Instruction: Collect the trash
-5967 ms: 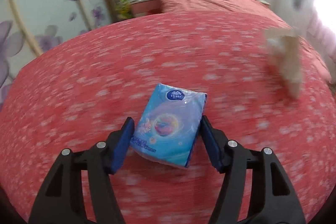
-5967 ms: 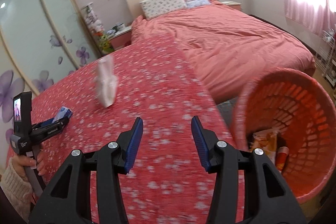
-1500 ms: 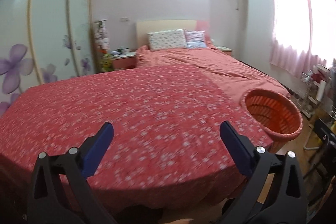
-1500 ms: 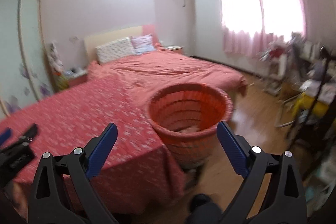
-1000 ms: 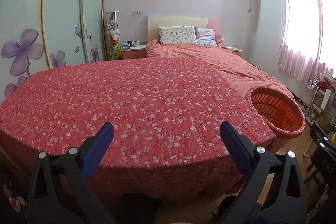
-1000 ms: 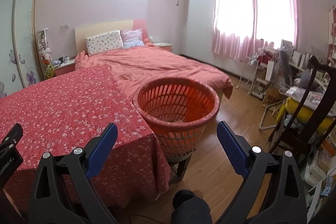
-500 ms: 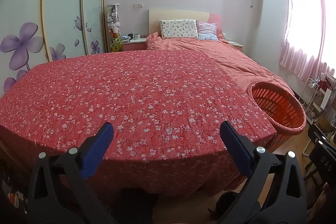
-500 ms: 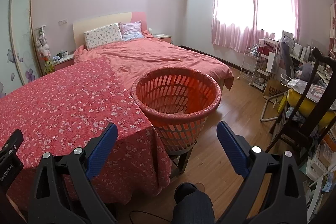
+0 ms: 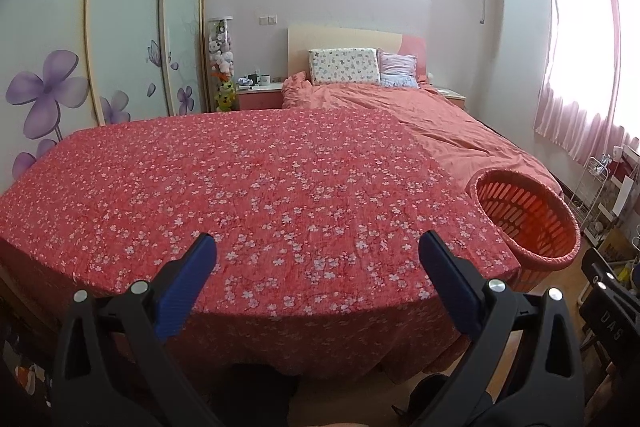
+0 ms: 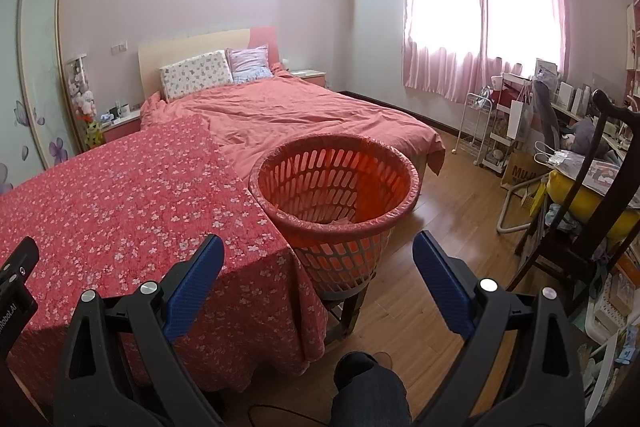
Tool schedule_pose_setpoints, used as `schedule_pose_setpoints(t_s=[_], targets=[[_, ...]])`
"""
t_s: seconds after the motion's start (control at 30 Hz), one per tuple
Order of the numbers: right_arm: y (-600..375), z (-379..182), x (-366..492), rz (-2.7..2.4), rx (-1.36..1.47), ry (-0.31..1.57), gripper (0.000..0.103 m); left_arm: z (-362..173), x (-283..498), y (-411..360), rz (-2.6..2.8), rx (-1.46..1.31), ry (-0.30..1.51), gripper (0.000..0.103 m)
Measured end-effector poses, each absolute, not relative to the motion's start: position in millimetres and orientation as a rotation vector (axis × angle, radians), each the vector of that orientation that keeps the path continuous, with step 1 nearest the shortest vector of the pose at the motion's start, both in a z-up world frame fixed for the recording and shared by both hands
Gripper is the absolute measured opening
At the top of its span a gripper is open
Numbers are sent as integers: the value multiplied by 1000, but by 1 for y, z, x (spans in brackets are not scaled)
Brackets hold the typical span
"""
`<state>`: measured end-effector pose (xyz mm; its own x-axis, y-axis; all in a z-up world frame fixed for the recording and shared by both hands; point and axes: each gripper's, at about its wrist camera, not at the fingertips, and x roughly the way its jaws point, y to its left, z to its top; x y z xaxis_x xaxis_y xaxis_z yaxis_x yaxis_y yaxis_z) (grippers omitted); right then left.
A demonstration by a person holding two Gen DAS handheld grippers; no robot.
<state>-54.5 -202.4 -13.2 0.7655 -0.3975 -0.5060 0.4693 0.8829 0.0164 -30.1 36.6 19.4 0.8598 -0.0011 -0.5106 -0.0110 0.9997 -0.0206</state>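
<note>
The tissue pack is gone from the left tongs (image 9: 318, 259), which now hang spread and empty above the worktop's (image 9: 256, 187) near edge. The right tongs (image 10: 316, 263) gape too, facing the basket (image 10: 334, 187). It stands upright, mouth up, tight against the worktop's right edge, open floor (image 10: 432, 227) beyond.

The basket (image 10: 335, 195) is a round orange plastic one with slotted walls and a thick rolled rim, standing upright on a low dark stand at the corner of the flowered cloth, its rim touching the cloth's edge. From the other side, the basket (image 9: 527, 223) sits just beside the bed's foot. Pale crumpled trash (image 10: 340, 221) lies at its bottom.
</note>
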Motion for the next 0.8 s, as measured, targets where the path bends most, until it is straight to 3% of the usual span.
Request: schedule_pose_setpoints(t_s=[0.8], targets=[[-201,-14,-55,-470,153,514,95,20,-34,29,-11,-10,536,99]])
